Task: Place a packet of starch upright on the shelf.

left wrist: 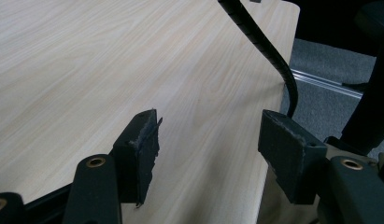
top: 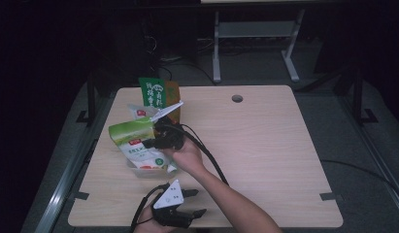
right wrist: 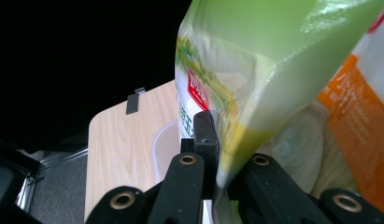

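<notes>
Pouch | light, soft, slippery film | right gripper clamped on edge seam | left gripper jaws apart, idle

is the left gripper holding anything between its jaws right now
No, the left gripper has its jaws standing apart with nothing but the bare wooden table showing between them.

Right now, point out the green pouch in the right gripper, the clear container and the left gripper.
green pouch (right wrist: 273,51), right gripper view, on its green upper panel.
clear container (right wrist: 162,140), right gripper view, on its rim.
left gripper (left wrist: 208,144), left gripper view, midway between its open jaws.
</notes>
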`<state>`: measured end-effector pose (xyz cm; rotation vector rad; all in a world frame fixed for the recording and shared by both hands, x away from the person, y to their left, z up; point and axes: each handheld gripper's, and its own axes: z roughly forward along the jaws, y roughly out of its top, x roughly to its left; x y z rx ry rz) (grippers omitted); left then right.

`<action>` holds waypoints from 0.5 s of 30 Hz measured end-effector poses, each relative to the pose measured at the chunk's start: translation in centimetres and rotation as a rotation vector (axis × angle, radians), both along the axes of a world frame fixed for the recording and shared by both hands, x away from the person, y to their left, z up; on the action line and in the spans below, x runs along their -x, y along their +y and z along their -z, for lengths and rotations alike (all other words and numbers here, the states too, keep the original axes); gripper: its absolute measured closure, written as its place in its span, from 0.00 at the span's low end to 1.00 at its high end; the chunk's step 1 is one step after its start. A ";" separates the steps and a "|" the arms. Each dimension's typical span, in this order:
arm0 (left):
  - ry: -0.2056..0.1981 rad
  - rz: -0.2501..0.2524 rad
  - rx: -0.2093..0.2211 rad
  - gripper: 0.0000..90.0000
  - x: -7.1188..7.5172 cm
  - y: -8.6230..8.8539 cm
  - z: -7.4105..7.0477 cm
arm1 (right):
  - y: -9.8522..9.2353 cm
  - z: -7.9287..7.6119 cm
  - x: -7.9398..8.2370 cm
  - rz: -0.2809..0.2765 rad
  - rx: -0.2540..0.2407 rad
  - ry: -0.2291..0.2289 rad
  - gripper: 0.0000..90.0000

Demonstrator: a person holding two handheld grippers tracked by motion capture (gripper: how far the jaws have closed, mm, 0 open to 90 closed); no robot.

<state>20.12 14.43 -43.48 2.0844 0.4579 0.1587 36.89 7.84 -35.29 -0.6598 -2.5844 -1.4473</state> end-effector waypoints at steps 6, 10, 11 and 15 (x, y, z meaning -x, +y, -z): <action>-0.011 0.007 -0.009 0.42 0.0 0.0 -0.1 | -0.8 -1.8 0.3 0.006 0.034 -0.088 0.91; -0.008 0.006 -0.008 0.42 0.0 -0.1 0.0 | -1.2 -1.9 0.5 -0.012 0.064 -0.099 0.97; -0.008 0.007 -0.009 0.42 0.0 -0.1 0.0 | -1.2 -1.9 0.6 -0.013 0.076 -0.110 0.98; -0.008 0.002 -0.003 0.42 0.1 -0.1 0.0 | -1.4 -1.4 0.9 -0.009 0.095 -0.101 0.99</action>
